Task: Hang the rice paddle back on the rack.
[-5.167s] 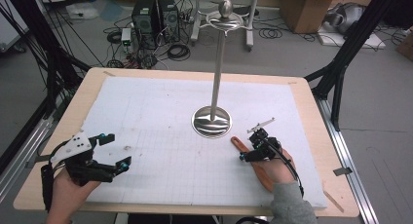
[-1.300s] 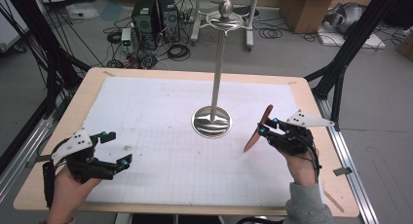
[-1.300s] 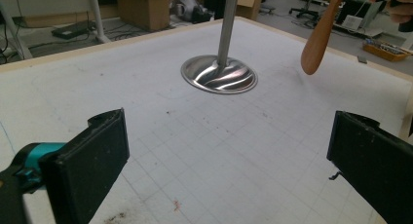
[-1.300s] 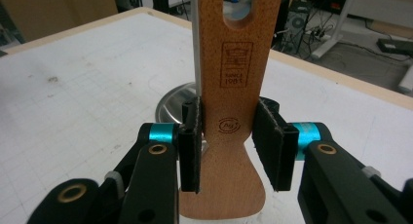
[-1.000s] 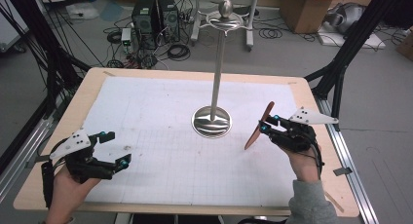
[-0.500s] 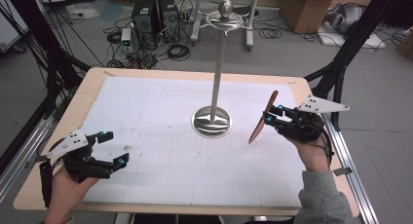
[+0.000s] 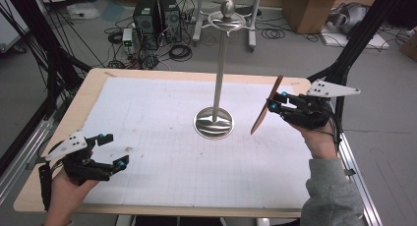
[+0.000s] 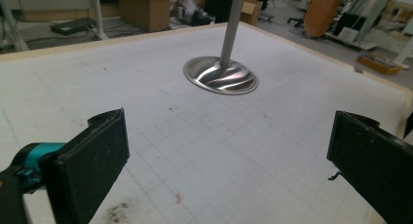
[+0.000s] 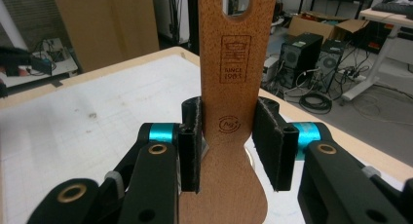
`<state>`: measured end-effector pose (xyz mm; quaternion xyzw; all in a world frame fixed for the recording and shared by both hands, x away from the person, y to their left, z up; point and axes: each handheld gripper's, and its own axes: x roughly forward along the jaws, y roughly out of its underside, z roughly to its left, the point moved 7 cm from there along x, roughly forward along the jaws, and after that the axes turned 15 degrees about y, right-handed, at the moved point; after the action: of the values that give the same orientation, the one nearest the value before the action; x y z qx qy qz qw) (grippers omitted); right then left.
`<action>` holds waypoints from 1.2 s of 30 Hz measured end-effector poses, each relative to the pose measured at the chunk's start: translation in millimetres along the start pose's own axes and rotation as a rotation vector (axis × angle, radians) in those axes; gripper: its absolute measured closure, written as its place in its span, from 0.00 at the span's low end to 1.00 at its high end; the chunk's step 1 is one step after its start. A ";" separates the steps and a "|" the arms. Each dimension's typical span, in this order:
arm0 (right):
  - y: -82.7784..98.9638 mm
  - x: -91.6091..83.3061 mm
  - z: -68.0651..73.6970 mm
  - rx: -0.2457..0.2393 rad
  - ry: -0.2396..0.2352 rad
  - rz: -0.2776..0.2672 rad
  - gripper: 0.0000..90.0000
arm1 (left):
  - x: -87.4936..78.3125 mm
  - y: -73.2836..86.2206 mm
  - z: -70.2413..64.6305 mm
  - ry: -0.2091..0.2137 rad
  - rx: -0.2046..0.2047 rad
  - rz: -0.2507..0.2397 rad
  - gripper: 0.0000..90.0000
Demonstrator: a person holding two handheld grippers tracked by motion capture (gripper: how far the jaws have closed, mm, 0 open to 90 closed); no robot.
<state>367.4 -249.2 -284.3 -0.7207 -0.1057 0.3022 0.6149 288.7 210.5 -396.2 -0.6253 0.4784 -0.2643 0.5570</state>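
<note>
1. The right gripper [image 7: 273, 102] is hanging above the right edge of the table [image 7: 147, 74], carried by the person's right hand [image 7: 322, 140], and its jaws are pinching a wooden spatula [image 7: 266, 105].
2. In the right gripper view the two black pads [image 9: 191, 143] are pressing on the flat sides of the wooden spatula [image 9: 233, 83], one on each side of its handle, with the teal pins just outboard of them.
3. The handle with its slot and burnt-in stamp is rising straight up ahead of the jaws in that view, while the wider end is dropping below them.
4. From the high view the spatula is sitting tilted, its upper end slanting up and away from the gripper, its lower end pointing down towards the white gridded mat [image 7: 147, 118] and clear of it.
5. The metal stand [image 7: 220, 64] is standing just to the left of the spatula's lower tip, its round base [image 7: 214, 123] lying near the tip but apart from it.
6. The left gripper [image 7: 109, 150] is resting low over the near left corner of the mat, well apart from the stand and from the right gripper, in the person's left hand [image 7: 66, 191].
7. In the left gripper view its jaws are standing spread wide with only bare mat [image 8: 195, 151] between them.
8. Ahead of those jaws, the stand's base [image 8: 220, 76] and pole are showing farther off, and the spatula's rounded end [image 8: 322, 5] is appearing beyond, up to the right.
</note>
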 end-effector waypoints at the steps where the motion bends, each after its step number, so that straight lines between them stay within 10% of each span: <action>1: -1.8 0.5 -0.3 0.000 0.000 0.000 0.72 | 0.8 0.1 -0.4 -0.002 0.003 0.004 0.02; 36: -60.1 22.9 -6.3 0.042 -0.055 -0.026 0.72 | -18.4 -0.8 13.0 -0.055 -0.016 -0.026 0.02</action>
<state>402.3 -229.0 -233.8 -0.6976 -0.1254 0.3158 0.6307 292.7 232.6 -394.8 -0.6431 0.4569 -0.2502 0.5613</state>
